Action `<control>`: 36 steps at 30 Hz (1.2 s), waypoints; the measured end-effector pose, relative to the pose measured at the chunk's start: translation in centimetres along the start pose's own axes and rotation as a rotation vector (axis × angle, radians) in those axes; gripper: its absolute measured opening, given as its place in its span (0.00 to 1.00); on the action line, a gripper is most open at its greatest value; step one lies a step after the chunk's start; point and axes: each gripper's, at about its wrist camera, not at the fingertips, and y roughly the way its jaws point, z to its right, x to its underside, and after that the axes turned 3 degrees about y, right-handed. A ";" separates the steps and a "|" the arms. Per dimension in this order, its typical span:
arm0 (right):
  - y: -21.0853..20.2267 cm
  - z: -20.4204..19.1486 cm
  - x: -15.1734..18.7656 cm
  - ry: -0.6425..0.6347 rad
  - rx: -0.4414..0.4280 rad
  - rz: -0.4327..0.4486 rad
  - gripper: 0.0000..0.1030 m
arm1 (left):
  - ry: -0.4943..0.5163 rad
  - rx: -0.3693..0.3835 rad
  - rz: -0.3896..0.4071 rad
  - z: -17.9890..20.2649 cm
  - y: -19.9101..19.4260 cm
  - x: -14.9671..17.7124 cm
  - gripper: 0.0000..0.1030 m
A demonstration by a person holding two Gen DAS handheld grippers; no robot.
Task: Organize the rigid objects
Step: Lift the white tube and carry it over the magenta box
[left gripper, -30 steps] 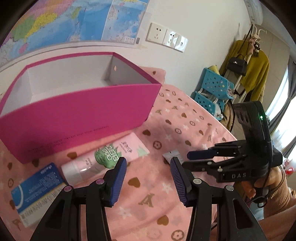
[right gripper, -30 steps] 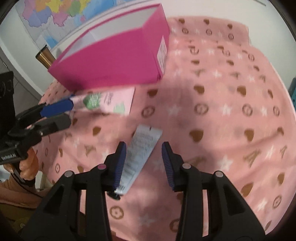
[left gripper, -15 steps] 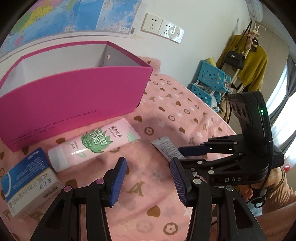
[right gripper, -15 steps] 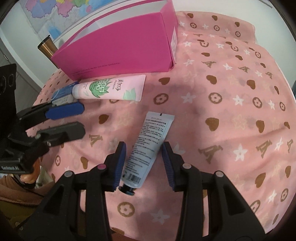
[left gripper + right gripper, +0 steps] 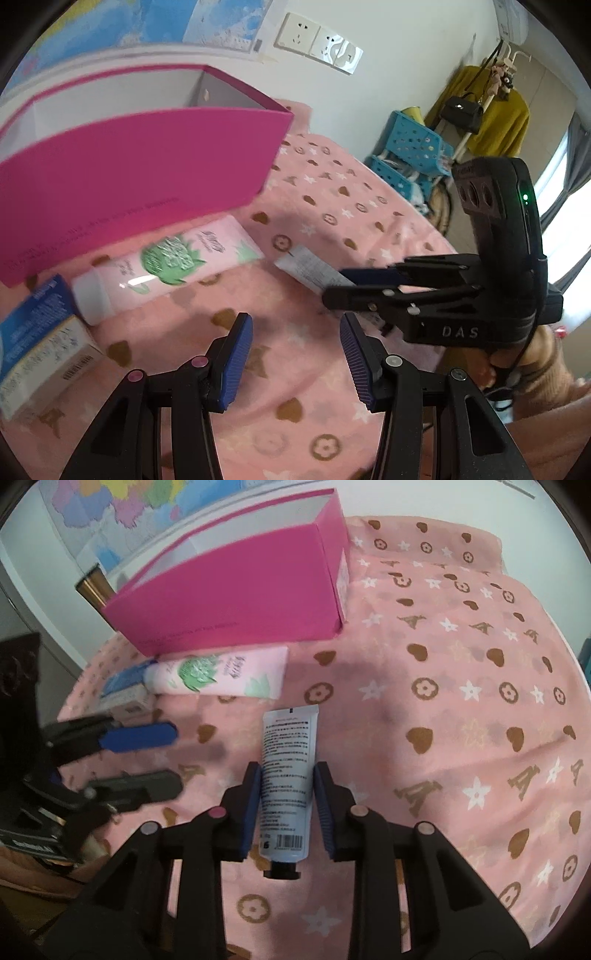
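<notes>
The right gripper (image 5: 287,805) has closed in on the small blue tube (image 5: 286,782): half a second ago its jaws stood open with the tube lying askew between them, and now both blue pads press against the tube's sides, with the tube lined up along the fingers and its black cap (image 5: 282,870) pointing back toward the handle. The tube looks gripped, though whether it has left the pink blanket (image 5: 461,701) cannot be told. In the left wrist view only its crimped end pokes out past the right gripper's fingers.

The left gripper (image 5: 295,363) hovers above the blanket with its jaws wide apart and nothing between them. Beyond it lie the pink tube (image 5: 166,271) with the green leaf print and, touching that tube's white cap, the blue and white carton (image 5: 40,339), both just in front of the open pink box (image 5: 140,177).

With the grasp made, the likely next step is to carry the small tube over the box's near wall and drop it inside. Two items are left to collect.
</notes>
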 end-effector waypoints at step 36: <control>-2.6 -4.5 -4.3 -0.058 -0.208 0.198 0.30 | 0.081 0.021 0.105 1.9 -1.7 -2.8 0.43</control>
